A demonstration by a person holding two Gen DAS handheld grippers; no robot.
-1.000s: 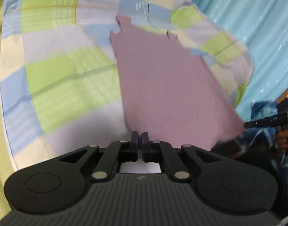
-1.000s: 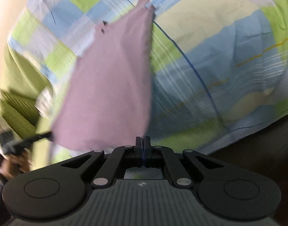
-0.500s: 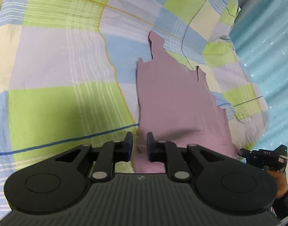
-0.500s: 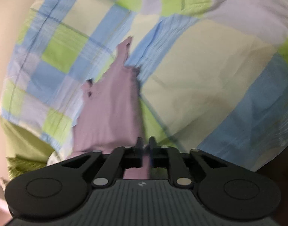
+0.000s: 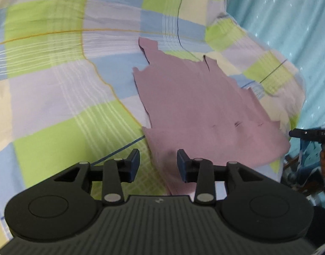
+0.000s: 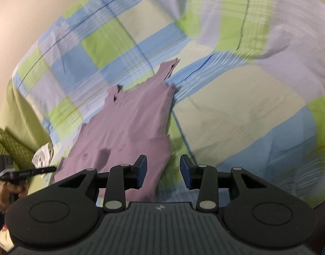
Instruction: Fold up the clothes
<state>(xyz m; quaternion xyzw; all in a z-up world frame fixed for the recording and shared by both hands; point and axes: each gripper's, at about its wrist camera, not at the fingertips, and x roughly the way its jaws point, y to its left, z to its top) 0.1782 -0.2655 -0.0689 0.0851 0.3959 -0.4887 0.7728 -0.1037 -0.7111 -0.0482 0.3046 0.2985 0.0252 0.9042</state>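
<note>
Mauve cloth, a sleeveless top [image 5: 196, 106], lies spread on the bed [image 5: 56, 85] over a checked sheet of green, blue, lilac and cream; its straps point away from both cameras, and its near hem is turned back over the body in one flat band, so a doubled layer lies closest to the tools. The left tongs [image 5: 158, 165] stand wide apart with nothing between them, poised just above the near left corner of that folded band; the right tongs [image 6: 163, 171] are likewise spread and empty, over the near right corner, where the cloth's edge meets the sheet. Each tool shows at the edge of the other's view, held in a hand [image 6: 7, 193]; a turquoise curtain [image 5: 289, 21] hangs beyond the bed on the right, a plain pale wall [image 6: 24, 21] on the left.
</note>
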